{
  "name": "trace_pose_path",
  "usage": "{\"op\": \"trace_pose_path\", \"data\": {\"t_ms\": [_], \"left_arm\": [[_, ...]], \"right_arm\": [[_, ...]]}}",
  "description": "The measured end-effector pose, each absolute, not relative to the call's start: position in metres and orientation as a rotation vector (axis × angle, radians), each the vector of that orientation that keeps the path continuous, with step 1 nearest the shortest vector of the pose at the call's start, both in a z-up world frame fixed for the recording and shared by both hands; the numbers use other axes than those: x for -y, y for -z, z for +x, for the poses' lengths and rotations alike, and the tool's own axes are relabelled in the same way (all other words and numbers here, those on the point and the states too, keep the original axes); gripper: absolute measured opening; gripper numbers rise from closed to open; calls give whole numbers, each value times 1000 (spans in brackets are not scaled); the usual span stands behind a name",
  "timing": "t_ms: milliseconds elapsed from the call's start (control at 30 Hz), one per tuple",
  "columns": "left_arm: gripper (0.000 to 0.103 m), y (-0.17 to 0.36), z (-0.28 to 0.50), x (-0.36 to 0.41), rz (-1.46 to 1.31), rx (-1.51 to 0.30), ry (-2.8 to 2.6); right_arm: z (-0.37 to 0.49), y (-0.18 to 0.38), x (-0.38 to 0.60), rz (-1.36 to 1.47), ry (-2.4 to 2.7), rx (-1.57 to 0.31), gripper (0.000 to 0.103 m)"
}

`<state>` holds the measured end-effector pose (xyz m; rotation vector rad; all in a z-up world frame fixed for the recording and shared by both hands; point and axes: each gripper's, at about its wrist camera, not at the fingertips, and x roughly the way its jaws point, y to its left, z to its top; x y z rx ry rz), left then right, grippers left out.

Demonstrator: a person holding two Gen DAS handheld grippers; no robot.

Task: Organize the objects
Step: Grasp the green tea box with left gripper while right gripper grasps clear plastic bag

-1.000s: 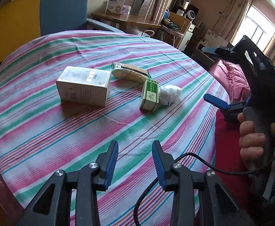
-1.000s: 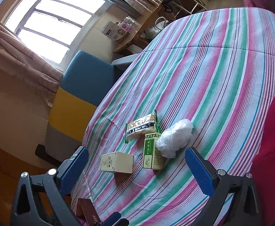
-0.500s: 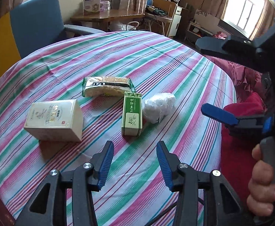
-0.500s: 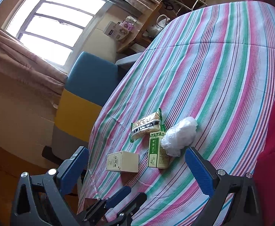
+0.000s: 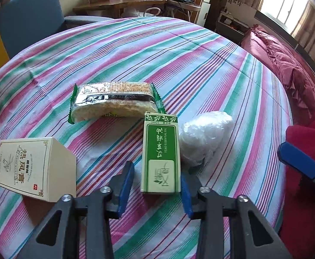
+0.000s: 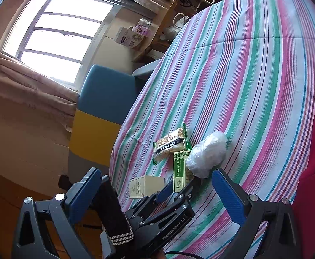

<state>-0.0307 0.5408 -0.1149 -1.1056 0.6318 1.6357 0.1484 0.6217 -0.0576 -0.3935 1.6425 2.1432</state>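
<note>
A slim green box [image 5: 160,151] lies flat on the striped tablecloth [image 5: 179,54], its near end between the blue pads of my left gripper [image 5: 156,181]. The jaws are closing; a strip of cloth still shows between the left pad and the box. A crumpled white plastic bag [image 5: 205,138] touches the box's right side. Behind it lies a packet of crackers [image 5: 114,103]; a cream box [image 5: 32,166] stands to the left. My right gripper [image 6: 156,172] hangs wide open above the table's near edge, empty; it sees the left gripper [image 6: 182,185] at the green box [image 6: 180,170].
A blue and yellow chair [image 5: 27,15] stands at the table's far left. A wooden desk [image 5: 123,2] with boxes is behind it. Red bedding [image 5: 287,64] lies along the right, and a red cloth [image 5: 304,194] is at the near right edge.
My left gripper has swung right and down from the cream box towards the green box, which now lies between its fingers. The right gripper has stayed about where it was.
</note>
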Motion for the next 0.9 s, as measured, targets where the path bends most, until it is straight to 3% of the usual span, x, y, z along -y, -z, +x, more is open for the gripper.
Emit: {"op": "trace_pose_path", "data": {"t_ms": [367,633,767,900], "left_arm": [[30,67,2,-443,-1008,-496,-1754],[31,75,1,-347,-1113,-388,-1890],[31,97,-8,-318,-1204,-378,-1916],[31,108,-8,-308,-1219,-359,-1912]], "right_arm": [[137,56,-621,-502,-2155,-1573,103],[130,58,-618,-609,-2114,-1495,103],[106,64,-620,-862,-2045,-1403,102],[78,62,-631,-1037,-2017,-1188,102]]}}
